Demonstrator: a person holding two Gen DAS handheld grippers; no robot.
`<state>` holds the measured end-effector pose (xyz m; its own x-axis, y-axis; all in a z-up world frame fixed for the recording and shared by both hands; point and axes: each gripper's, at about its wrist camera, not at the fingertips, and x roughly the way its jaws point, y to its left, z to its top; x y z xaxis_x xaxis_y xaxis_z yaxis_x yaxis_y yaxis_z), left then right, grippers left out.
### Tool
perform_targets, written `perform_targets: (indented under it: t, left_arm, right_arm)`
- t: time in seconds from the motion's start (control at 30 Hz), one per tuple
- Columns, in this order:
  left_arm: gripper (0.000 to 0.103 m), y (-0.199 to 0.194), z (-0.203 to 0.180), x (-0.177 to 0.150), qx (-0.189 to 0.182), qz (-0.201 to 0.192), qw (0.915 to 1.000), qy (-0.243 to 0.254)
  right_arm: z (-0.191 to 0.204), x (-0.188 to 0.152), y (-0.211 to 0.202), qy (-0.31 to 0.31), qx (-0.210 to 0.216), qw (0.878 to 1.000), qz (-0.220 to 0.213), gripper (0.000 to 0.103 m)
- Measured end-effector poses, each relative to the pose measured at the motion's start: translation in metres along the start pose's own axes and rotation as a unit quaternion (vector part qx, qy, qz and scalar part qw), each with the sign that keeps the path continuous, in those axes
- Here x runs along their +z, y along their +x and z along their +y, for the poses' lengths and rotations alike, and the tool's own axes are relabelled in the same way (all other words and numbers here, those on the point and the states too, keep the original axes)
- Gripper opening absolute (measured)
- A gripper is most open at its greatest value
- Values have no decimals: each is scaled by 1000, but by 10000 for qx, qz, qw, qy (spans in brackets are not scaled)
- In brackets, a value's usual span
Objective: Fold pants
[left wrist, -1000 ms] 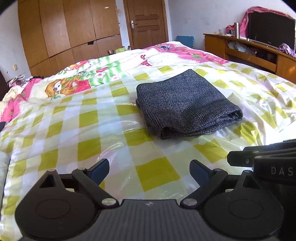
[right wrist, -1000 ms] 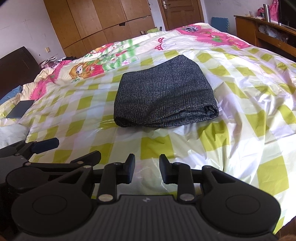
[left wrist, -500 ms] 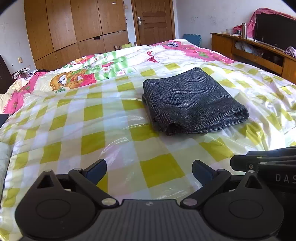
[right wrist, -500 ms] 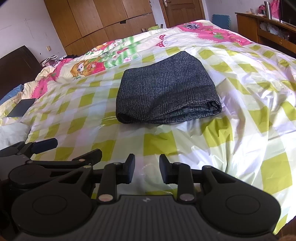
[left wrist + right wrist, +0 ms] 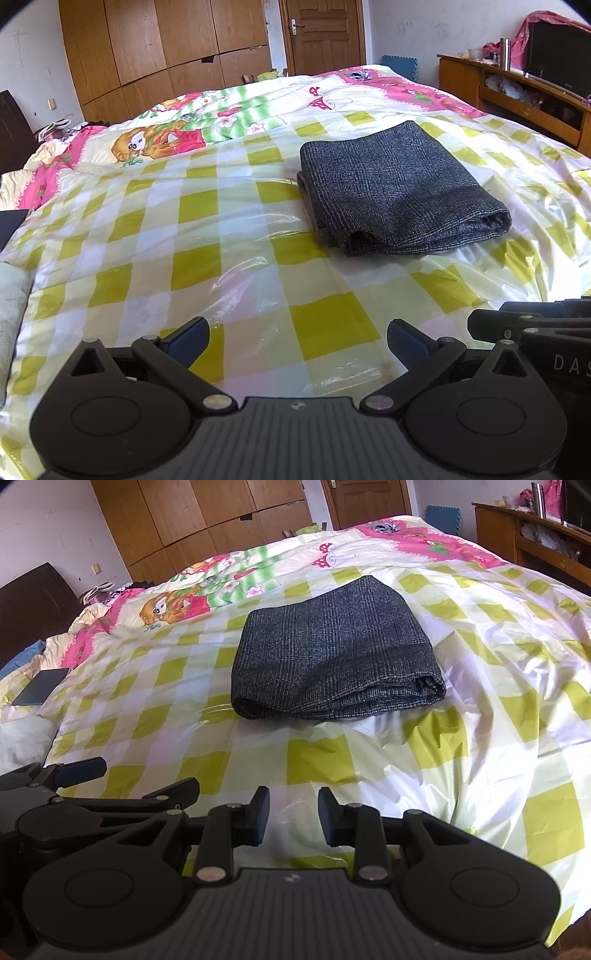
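Note:
Dark grey checked pants [image 5: 399, 192] lie folded into a thick rectangle on the bed, also in the right wrist view [image 5: 332, 653]. My left gripper [image 5: 295, 339] is wide open and empty, held near the bed's front edge, well short of the pants. My right gripper [image 5: 293, 816] has its jaws a narrow gap apart, holds nothing, and sits beside the left gripper [image 5: 55, 775]. Both are apart from the pants.
The bed wears a yellow-checked plastic sheet [image 5: 229, 258] over a cartoon quilt [image 5: 207, 122]. A dark flat book or tablet [image 5: 42, 686] lies at the left. Wooden wardrobes [image 5: 166, 48], a door [image 5: 321, 33] and a TV cabinet [image 5: 517, 92] ring the bed.
Both grippers have pulled back and tilted up a little, so the pants sit farther off and higher in view. The jaws have not changed.

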<state>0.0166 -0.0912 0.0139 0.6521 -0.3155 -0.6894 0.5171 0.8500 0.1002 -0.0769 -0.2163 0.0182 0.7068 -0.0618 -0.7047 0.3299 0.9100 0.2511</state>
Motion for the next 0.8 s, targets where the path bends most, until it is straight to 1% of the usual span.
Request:
perform_targets:
  t: [0.8]
  left_arm:
    - [103,-1,2,1,120,93,9999,-70]
  right_arm:
    - [0,1,1,-5,7,10000,44,30]
